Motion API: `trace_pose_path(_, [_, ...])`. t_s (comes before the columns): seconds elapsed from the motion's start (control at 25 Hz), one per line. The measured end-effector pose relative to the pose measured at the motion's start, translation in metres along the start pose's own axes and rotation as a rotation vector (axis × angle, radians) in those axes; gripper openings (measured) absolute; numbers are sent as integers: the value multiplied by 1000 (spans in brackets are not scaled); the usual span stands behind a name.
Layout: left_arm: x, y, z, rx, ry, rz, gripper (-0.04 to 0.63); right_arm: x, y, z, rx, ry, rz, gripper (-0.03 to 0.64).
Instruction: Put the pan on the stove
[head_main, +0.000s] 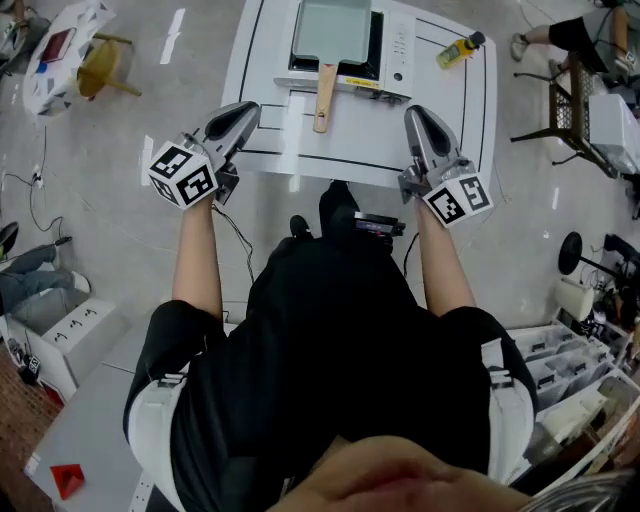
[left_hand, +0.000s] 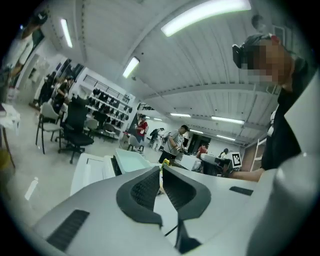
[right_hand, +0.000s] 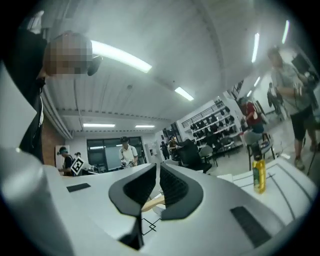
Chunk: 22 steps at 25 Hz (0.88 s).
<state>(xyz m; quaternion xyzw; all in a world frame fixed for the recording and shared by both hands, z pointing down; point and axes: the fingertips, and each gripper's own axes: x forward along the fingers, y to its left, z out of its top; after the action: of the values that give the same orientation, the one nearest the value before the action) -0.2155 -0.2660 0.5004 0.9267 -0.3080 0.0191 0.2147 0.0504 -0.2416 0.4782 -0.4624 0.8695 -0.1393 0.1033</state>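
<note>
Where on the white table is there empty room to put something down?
The table is bare on its left strip beside the stove, on the right between stove and yellow bottle, and along the near edge in front of the wooden handle. The middle back is crowded: the pan sits on the stove.

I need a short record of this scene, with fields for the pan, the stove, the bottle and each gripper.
pan: rectangular pan on the stove, wooden handle toward the person
stove: stove on the white table, far side
bottle: yellow bottle right of the stove
left gripper: left gripper jaws together, empty
right gripper: right gripper jaws together, empty
</note>
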Motion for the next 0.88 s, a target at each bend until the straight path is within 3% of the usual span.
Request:
trace_pose_path(0.2, [-63,-49,13,144,-124,93,18,-58,54,27,-207,-29,-102,38])
trace_pose_path(0.52, [-134,-96,19,185,-331,309,18,-127,90,33,-386,10,-198,34])
trace_pose_path(0.68, [-144,-129,4,222,-366,363,18,-163,91,31,-410,5,-195,32])
trace_pose_path(0.88, [-132,-187,-33,211,-341,389,18,-223,83,18,-378,10,-178,32])
